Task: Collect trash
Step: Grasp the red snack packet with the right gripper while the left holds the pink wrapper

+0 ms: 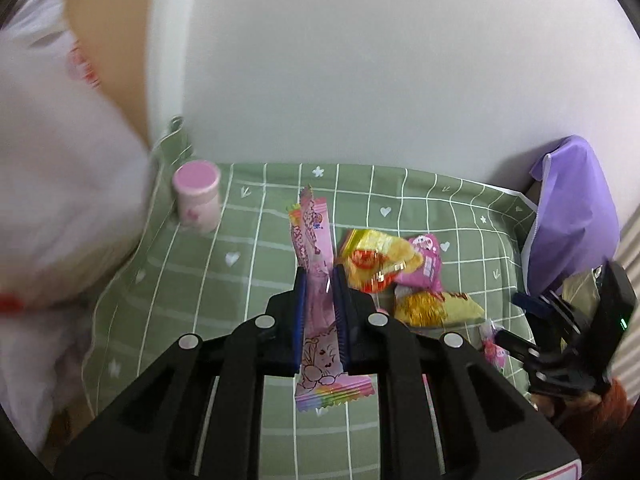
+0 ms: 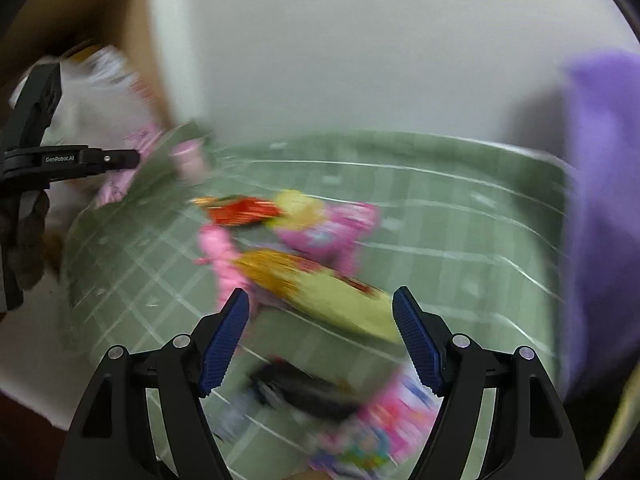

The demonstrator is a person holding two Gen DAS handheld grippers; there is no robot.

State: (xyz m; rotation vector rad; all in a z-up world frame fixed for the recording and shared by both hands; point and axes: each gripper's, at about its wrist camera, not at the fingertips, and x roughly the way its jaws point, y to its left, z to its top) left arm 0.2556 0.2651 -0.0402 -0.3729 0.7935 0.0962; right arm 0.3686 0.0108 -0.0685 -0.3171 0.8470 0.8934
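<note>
Long pink foil snack wrapper (image 1: 316,280) printed with a cartoon figure and rainbow-striped crimped ends, pinched at mid-length between the blue ribbed pads of the left gripper (image 1: 320,312), whose jaws are closed on it. The wrapper stands roughly upright, one end toward 12 o'clock and the other hanging toward 6 o'clock, clear of the green grid-patterned cloth (image 1: 240,264) below. Judged by its look, it is very light, thin, limp and somewhat slick; a hold across the flat middle, as here, suits it better than one at a crimped end, which might slide out. At 2 o'clock of the wrapper lies a cluster of further wrappers: a red-and-yellow crinkled packet (image 1: 372,264), a small pink pouch (image 1: 428,264) and a yellow packet (image 1: 436,306), touching one another. A pink-lidded cylindrical jar (image 1: 198,196) stands on the cloth at 10 o'clock. A blurred white plastic bag (image 1: 60,184) fills the 9 o'clock side, probably the trash receptacle. In the right wrist view, heavily motion-blurred, the right gripper (image 2: 322,336) hangs wide open and empty over the yellow packet (image 2: 320,292).
</note>
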